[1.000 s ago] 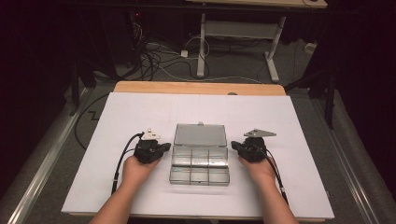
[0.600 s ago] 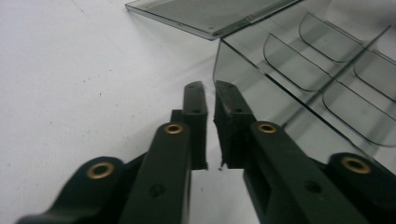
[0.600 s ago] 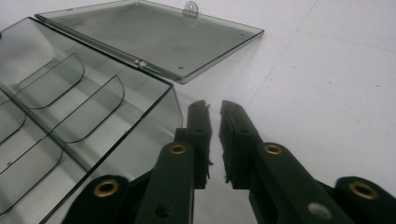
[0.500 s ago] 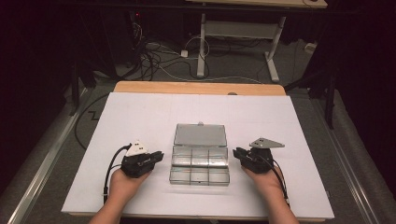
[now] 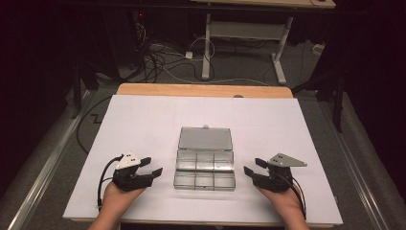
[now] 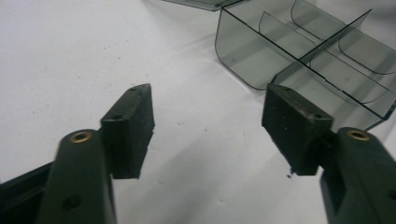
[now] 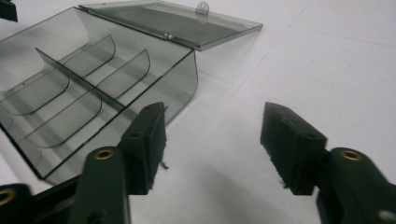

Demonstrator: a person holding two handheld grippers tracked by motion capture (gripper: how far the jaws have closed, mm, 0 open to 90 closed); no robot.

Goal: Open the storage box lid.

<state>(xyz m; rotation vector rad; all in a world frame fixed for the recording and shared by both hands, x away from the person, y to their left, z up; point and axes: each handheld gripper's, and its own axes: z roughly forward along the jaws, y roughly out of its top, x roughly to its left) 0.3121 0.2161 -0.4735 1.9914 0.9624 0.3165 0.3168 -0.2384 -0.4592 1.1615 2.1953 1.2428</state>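
A clear grey plastic compartment box (image 5: pixel 205 168) lies open in the middle of the white table sheet, its lid (image 5: pixel 205 138) folded back flat behind it. Its dividers show empty in the left gripper view (image 6: pixel 308 51) and the right gripper view (image 7: pixel 84 93). My left gripper (image 5: pixel 154 166) rests left of the box, apart from it, pointing at it. Its jaws have just been opening and stand open with nothing between them (image 6: pixel 208 126). My right gripper (image 5: pixel 253 167) sits right of the box, also apart. Its jaws have just been opening too, with only bare table between them (image 7: pixel 212 135).
The white sheet (image 5: pixel 143 120) covers a wooden table whose far edge (image 5: pixel 201 90) shows beyond it. Behind the table, on the floor, lie cables (image 5: pixel 163 57) and the legs of a white stand (image 5: pixel 244 43).
Both grippers have drawn back from the box's sides, outward and toward the table's near edge, and their jaws have gone from shut to open. The box has stayed put.
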